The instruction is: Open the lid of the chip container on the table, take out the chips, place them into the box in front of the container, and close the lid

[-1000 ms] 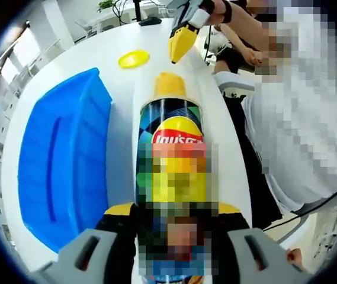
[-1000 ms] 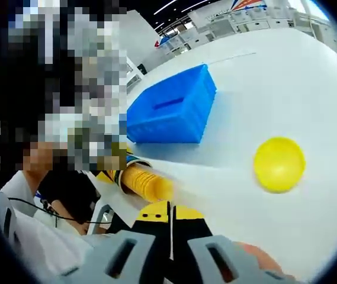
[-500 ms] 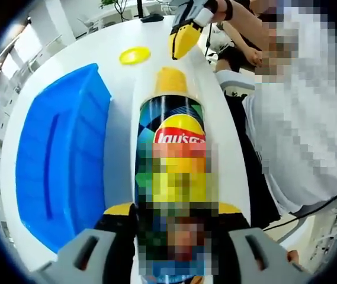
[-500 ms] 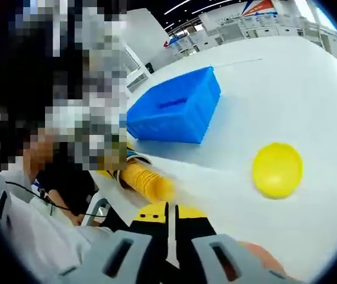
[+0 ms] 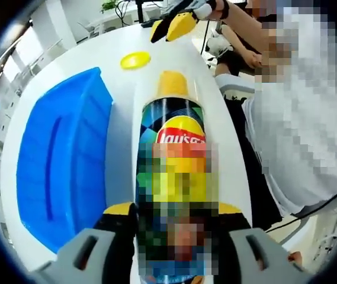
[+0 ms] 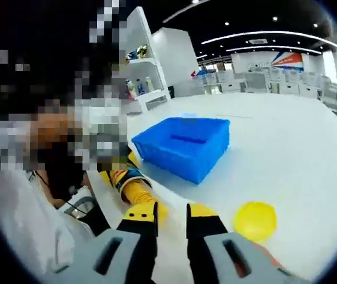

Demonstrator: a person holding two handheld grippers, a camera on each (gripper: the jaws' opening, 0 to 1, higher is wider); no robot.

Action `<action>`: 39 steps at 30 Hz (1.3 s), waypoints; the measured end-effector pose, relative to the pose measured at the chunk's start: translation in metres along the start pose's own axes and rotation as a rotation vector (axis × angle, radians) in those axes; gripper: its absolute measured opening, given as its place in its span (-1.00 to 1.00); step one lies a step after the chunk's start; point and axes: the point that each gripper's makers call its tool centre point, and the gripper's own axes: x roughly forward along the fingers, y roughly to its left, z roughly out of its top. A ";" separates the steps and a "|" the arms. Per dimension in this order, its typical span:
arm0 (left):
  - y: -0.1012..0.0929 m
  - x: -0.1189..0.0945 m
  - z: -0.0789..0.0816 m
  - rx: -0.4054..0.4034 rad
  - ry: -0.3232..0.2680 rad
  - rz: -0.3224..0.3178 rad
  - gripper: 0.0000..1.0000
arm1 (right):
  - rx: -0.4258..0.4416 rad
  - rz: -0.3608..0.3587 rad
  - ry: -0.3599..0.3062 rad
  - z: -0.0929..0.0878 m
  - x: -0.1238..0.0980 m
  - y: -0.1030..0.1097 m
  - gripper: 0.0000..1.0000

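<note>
While the left gripper clamps the tall cylindrical chip container with its glossy printed wrap near its base, holding it on its side so the open mouth faces away from the person, a stack of pale yellow curved chips pokes out of that mouth, within reach of the other tool. The right gripper, its yellow-tipped black jaws standing apart with nothing between them, hovers low over the glossy white surface, just beside the chips and seemingly ready to draw them out. The round, thin yellow plastic lid lies flat on the surface close by, already off and set aside, probably for refitting later. The rectangular blue plastic box, smooth-walled with a slot handle in one side, sits alongside the container, waiting for the chips; its inside cannot be judged from these angles. A person in a light top stands at the surface's edge.
</note>
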 end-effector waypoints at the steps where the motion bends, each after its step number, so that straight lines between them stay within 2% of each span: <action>1: 0.000 0.000 0.001 0.000 0.000 0.000 0.01 | -0.017 0.023 0.006 0.000 0.001 0.007 -0.62; 5: -0.001 -0.001 0.008 0.004 -0.029 0.001 0.01 | -0.093 0.114 0.042 -0.010 0.013 0.031 -0.61; 6: -0.003 -0.002 0.014 -0.004 -0.064 -0.015 0.04 | -0.103 0.130 0.045 -0.013 0.015 0.034 -0.60; 8: -0.003 -0.004 0.015 0.014 -0.067 -0.012 0.11 | -0.104 0.152 0.061 -0.020 0.020 0.037 -0.60; 11: -0.001 -0.005 0.011 0.026 -0.051 0.000 0.09 | -0.104 0.140 0.074 -0.026 0.027 0.032 -0.60; 17: -0.008 -0.001 0.014 0.031 -0.052 0.011 0.06 | -0.086 0.146 0.083 -0.027 0.033 0.029 -0.61; 22: -0.005 -0.002 0.012 0.037 -0.056 0.016 0.03 | -0.085 0.144 0.095 -0.028 0.036 0.027 -0.64; 34: -0.002 -0.006 0.012 0.083 -0.046 0.021 0.02 | -0.114 0.146 0.113 -0.032 0.045 0.027 -0.76; 39: 0.002 -0.006 0.010 0.092 -0.048 0.027 -0.01 | -0.068 0.152 0.106 -0.032 0.049 0.026 -0.76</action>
